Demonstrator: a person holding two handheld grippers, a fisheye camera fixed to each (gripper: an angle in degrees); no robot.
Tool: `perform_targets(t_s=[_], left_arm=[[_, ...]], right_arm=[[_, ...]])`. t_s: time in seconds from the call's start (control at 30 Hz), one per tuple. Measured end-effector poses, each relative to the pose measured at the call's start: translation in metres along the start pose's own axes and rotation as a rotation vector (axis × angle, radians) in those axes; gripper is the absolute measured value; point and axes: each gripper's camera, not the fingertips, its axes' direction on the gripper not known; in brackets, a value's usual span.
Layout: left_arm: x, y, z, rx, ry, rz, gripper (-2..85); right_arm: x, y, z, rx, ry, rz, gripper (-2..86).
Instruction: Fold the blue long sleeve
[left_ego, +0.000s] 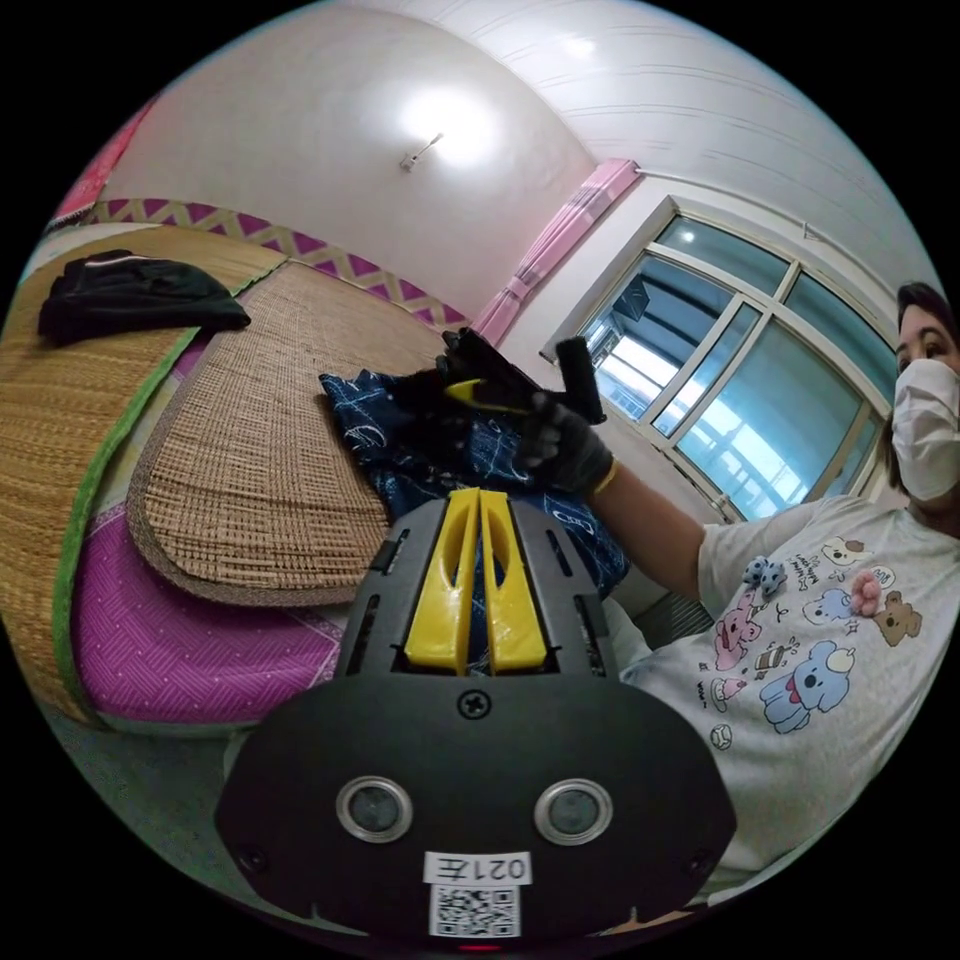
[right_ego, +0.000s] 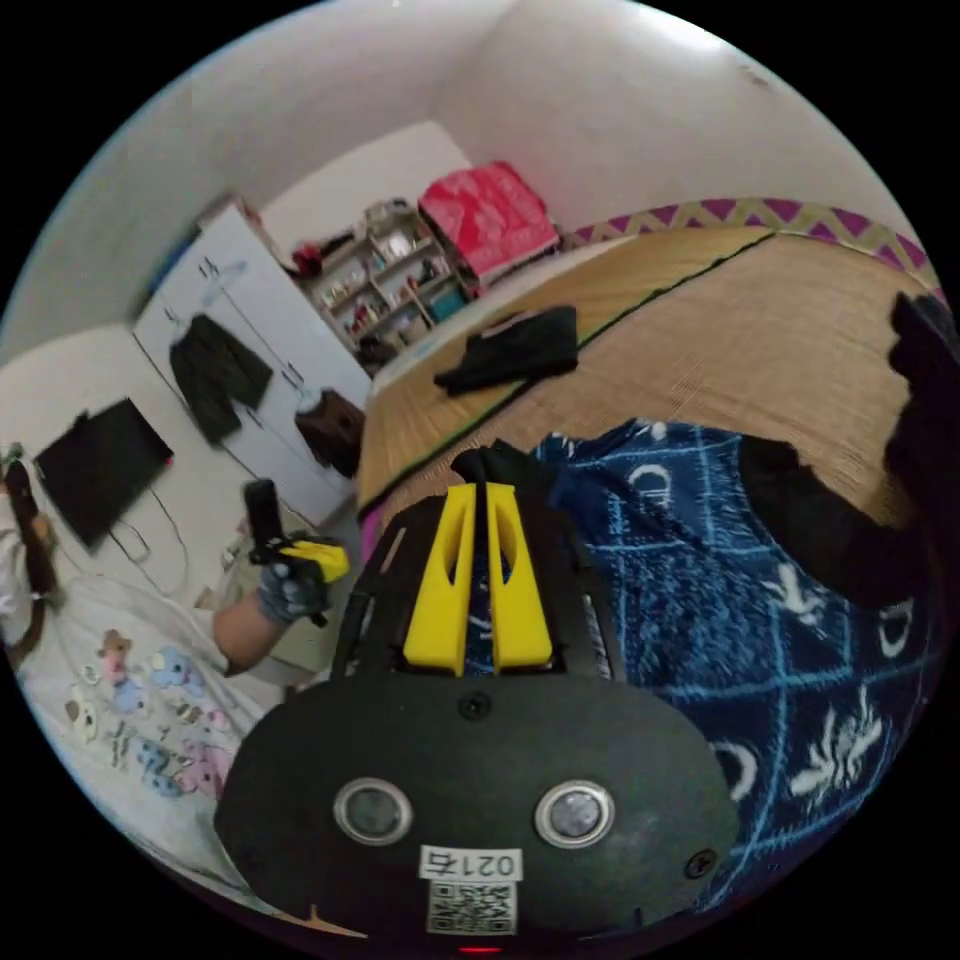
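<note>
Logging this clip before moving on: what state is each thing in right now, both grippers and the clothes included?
Left gripper: jaws shut on blue fabric.
Right gripper: jaws shut on blue fabric.
Blue shirt: held up between both grippers, bunched, not yet folded.
Black garment: lying folded on the straw mat, untouched.
Window: closed.
Pink curtain: drawn aside.

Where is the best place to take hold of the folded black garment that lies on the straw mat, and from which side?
Probably the black garment at its free edge nearest the blue long sleeve, coming low along the straw mat. It lies flat, so a jaw must slide under a loose edge.
</note>
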Motion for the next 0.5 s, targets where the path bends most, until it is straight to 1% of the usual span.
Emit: perform_targets(t_s=[0.07, 0.1, 0.13, 0.17, 0.2, 0.27, 0.3, 0.37, 0.4, 0.47, 0.5], left_arm=[[0.004, -0.001, 0.008, -0.004, 0.007, 0.005, -0.9], [0.006, -0.001, 0.015, -0.009, 0.015, 0.008, -0.9], [0.009, -0.002, 0.022, -0.015, 0.024, 0.011, -0.9], [0.011, -0.002, 0.026, -0.019, 0.027, 0.013, -0.9], [0.014, -0.003, 0.035, -0.030, 0.033, 0.018, -0.9], [0.019, -0.003, 0.051, -0.052, 0.041, 0.024, -0.9], [0.023, -0.003, 0.062, -0.074, 0.046, 0.033, -0.9], [0.030, -0.003, 0.078, -0.102, 0.049, 0.043, -0.9], [0.035, -0.004, 0.088, -0.114, 0.057, 0.047, -0.9], [0.044, -0.004, 0.103, -0.127, 0.076, 0.052, -0.9], [0.049, -0.004, 0.111, -0.131, 0.085, 0.055, -0.9]], right_arm=[[0.012, 0.030, -0.102, 0.179, -0.031, 0.038, 0.7], [0.014, 0.040, -0.129, 0.224, -0.027, 0.046, 0.7], [0.018, 0.063, -0.188, 0.317, -0.008, 0.066, 0.6], [0.020, 0.092, -0.249, 0.416, 0.033, 0.092, 0.6], [0.021, 0.107, -0.279, 0.464, 0.063, 0.108, 0.6], [0.023, 0.179, -0.390, 0.641, 0.206, 0.210, 0.6], [0.024, 0.198, -0.413, 0.679, 0.242, 0.236, 0.6], [0.035, 0.282, -0.495, 0.803, 0.384, 0.412, 0.5], [0.039, 0.304, -0.511, 0.831, 0.408, 0.454, 0.5], [0.059, 0.395, -0.561, 0.924, 0.462, 0.652, 0.5], [0.063, 0.415, -0.569, 0.940, 0.472, 0.692, 0.5]])
